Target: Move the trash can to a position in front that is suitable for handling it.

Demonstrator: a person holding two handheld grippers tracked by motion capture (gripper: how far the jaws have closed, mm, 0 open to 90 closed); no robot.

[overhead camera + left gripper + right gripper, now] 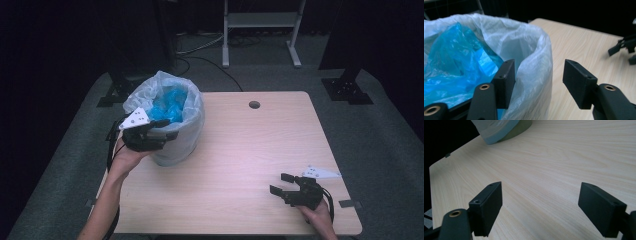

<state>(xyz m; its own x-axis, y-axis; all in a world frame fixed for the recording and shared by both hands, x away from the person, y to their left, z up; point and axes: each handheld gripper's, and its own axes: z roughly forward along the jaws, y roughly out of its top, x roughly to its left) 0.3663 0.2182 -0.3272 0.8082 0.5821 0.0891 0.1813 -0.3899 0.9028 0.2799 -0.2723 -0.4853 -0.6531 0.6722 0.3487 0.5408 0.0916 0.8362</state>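
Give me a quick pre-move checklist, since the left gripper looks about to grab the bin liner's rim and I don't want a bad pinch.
1. Left gripper open: ok.
2. White liner rim between its fingers: ok, one inside the bin, one outside.
3. Fingers closed on the liner: not ok, not yet.
4. Blue bag clear of the pinch: cannot tell, it lies close to the inner finger.
5. Right gripper open and away from the bin: ok.
6. Table around the bin free: ok.
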